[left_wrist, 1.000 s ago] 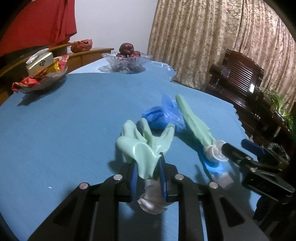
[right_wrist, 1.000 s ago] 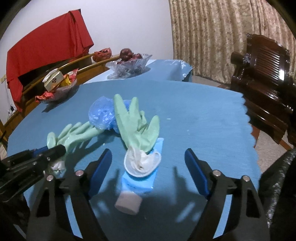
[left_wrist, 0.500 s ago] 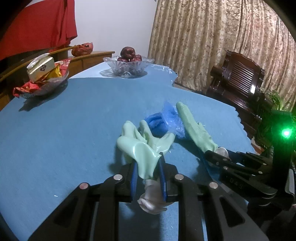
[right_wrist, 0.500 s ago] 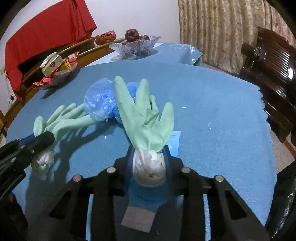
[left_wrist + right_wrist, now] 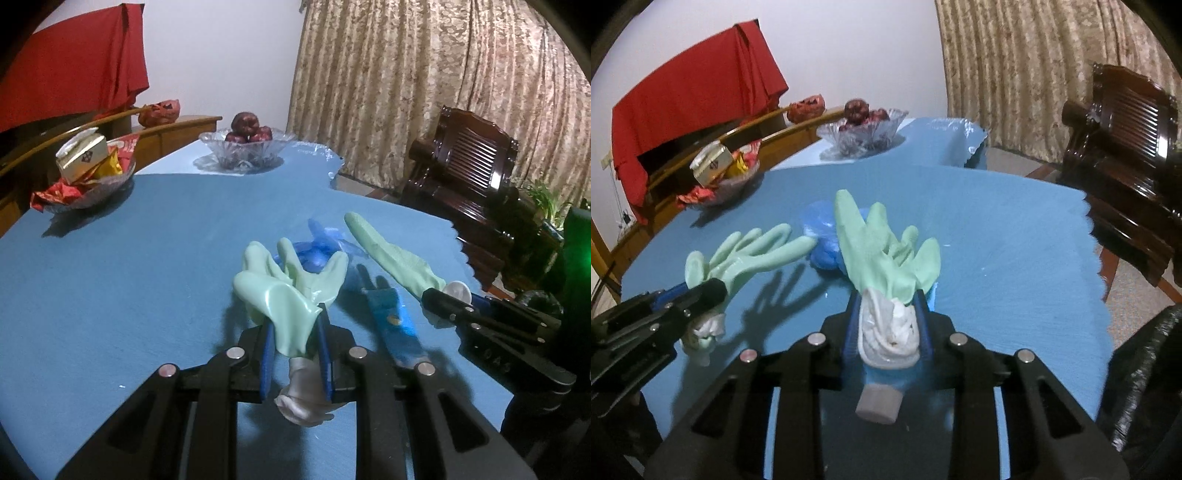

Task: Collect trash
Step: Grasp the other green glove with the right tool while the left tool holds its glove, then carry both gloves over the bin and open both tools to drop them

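Note:
Two pale green rubber gloves, a crumpled blue plastic bag (image 5: 317, 251) and a blue tube (image 5: 391, 321) with a white cap are on the blue table. My left gripper (image 5: 295, 332) is shut on the cuff of the left glove (image 5: 280, 295), whose fingers stick up and forward. My right gripper (image 5: 888, 314) is shut on the white-lined cuff of the right glove (image 5: 879, 254), lifted just above the tube (image 5: 879, 402). The left gripper (image 5: 709, 291) shows at the left edge of the right wrist view with its glove (image 5: 753, 254). The bag (image 5: 820, 229) lies between the gloves.
A glass bowl of dark red fruit (image 5: 245, 147) and a glass dish of snack packets (image 5: 88, 177) stand at the far side. A dark wooden chair (image 5: 472, 177) is beyond the scalloped table edge (image 5: 458, 243). A black bag (image 5: 1145, 369) hangs low at the right.
My right gripper came forward over the right glove's cuff, shut on it and raised it off the blue tube. The left gripper rose slightly with its glove.

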Tool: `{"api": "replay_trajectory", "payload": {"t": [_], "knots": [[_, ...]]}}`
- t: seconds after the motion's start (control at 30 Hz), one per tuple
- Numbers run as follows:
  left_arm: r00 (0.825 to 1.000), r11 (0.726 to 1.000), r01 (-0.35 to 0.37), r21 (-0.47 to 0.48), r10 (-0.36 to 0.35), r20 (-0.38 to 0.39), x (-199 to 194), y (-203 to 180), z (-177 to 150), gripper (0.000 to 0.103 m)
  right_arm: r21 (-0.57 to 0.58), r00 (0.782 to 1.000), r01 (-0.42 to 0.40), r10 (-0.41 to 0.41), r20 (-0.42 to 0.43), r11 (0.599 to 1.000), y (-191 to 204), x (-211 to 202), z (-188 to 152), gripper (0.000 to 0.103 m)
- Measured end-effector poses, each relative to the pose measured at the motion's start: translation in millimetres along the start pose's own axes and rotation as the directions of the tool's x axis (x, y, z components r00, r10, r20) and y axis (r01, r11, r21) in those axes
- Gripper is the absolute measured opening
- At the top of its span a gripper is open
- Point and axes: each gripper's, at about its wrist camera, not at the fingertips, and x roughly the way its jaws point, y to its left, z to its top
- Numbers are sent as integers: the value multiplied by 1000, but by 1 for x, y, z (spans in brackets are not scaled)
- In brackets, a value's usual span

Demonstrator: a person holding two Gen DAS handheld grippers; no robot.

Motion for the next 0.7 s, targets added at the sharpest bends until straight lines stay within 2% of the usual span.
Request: {"api": "replay_trajectory", "payload": {"t": [0.33, 0.7], "knots": [[998, 999, 44, 31, -45, 40, -41, -25, 9, 21, 27, 996, 23, -25, 90, 999, -8, -68, 0, 27], [989, 988, 120, 93, -128, 80, -70, -80, 22, 20, 52, 980, 95, -102, 169, 994, -35, -147, -9, 27]]}}
